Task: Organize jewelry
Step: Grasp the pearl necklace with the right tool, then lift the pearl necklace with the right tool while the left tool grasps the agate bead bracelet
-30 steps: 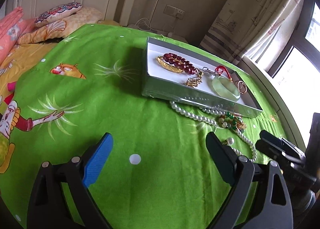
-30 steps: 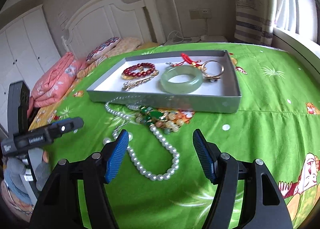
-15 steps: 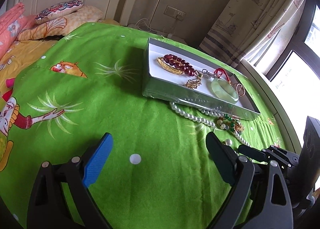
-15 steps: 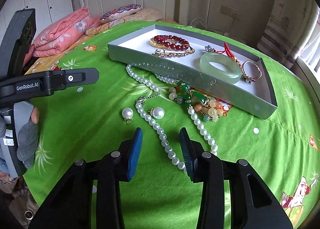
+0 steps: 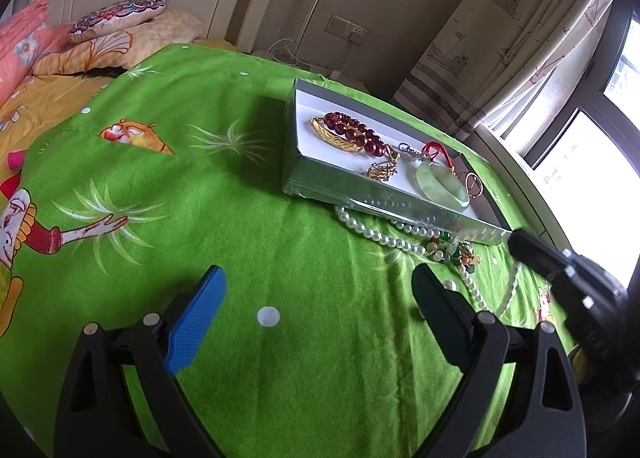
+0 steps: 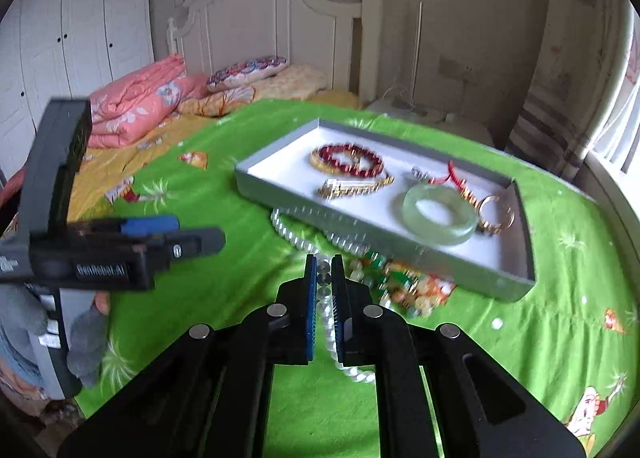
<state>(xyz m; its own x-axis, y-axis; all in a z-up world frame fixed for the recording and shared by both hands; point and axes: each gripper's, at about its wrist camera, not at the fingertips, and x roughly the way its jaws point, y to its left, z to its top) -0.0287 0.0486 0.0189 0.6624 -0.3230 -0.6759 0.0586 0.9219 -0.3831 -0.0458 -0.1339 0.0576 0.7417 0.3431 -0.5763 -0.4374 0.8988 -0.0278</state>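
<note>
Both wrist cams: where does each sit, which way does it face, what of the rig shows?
Left wrist: on the left gripper, jaws open, facing across the green bedspread toward the grey tray and window; right gripper enters from the right.
Right wrist: on the right gripper, jaws shut on the pearl necklace, facing tray and headboard; left gripper and gloved hand show left.
Shared: tray, jade bangle, necklace.

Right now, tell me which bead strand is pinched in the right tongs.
The white pearl necklace: its pearls run between the right tongs. The red bead bracelet lies in the grey tray.
</note>
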